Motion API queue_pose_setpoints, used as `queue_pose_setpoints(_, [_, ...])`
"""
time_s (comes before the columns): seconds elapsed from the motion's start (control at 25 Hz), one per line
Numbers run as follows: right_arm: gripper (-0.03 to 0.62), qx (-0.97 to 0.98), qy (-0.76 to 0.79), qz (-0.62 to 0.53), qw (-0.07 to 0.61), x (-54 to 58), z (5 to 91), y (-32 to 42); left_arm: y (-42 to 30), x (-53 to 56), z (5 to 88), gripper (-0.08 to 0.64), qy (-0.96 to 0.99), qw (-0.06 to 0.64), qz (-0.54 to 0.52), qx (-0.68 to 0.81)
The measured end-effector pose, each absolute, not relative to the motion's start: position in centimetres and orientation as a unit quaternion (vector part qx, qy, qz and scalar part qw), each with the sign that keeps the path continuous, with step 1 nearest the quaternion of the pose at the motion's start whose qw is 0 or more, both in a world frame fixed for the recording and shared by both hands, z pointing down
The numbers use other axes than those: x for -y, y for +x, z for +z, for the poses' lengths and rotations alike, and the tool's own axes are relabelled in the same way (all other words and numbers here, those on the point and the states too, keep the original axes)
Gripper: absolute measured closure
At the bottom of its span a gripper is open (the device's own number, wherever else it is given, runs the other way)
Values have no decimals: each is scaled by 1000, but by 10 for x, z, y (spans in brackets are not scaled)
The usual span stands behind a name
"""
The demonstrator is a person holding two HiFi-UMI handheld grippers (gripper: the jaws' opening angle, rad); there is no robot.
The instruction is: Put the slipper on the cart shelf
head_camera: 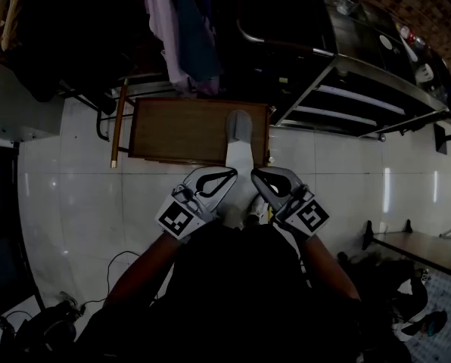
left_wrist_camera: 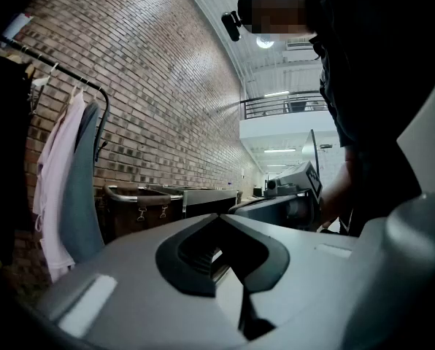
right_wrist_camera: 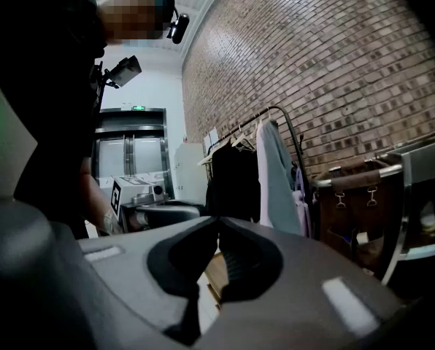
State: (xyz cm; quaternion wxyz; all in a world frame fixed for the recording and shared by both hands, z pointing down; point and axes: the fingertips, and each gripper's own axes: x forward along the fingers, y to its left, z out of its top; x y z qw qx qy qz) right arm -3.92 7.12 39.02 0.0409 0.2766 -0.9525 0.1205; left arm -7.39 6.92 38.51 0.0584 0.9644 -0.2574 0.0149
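Head view: slipper (head_camera: 239,138) lies straight ahead of the person, on the midline between the two tools. The grey toe end is far and the pale end near. Its long axis runs directly away from the body. The far part sits on the near edge of a low wooden counter (head_camera: 180,131). The near part reaches past that edge over the tiled floor (head_camera: 82,195); cannot tell whether it touches the tiles.

Left tool (head_camera: 230,175): clenched, tips meeting, nothing between them; its own view confirms this (left_wrist_camera: 219,216). Right tool (head_camera: 257,175): likewise clenched and empty, tips together (right_wrist_camera: 217,219). Both are held close in front of the torso, roughly level, noses converging just short of the slipper's near end.

Nearness: about equal, since the slipper's axis passes through the gap between the two noses. Neither touches it.

Cart (head_camera: 377,97) stands beyond and to the right of the slipper, its open shelf (head_camera: 339,117) facing the counter's right end. Nothing is visible on the shelf.

Judgement: pick-up not yet begun. The right tool is on the cart's side, so it suits the carry. Either tool must spread its jaws first, then close across the slipper's width, at right angles to the long axis.
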Motion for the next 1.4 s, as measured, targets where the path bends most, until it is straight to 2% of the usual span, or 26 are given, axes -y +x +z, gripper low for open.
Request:
queue_pose_setpoints(0.52, [588,928,329,162,63,-65,434,-35,-87,-62,406,555,969,58,24,239])
queue_pose_setpoints(1.16, [573,854,416,273,155,-71,615,-12,-96,-62,469,555,975,81,60,199])
queue_pose_setpoints(1.4, [464,797,444,375,166,-57,694,0,-99,-63,481,555,977,83,63,188])
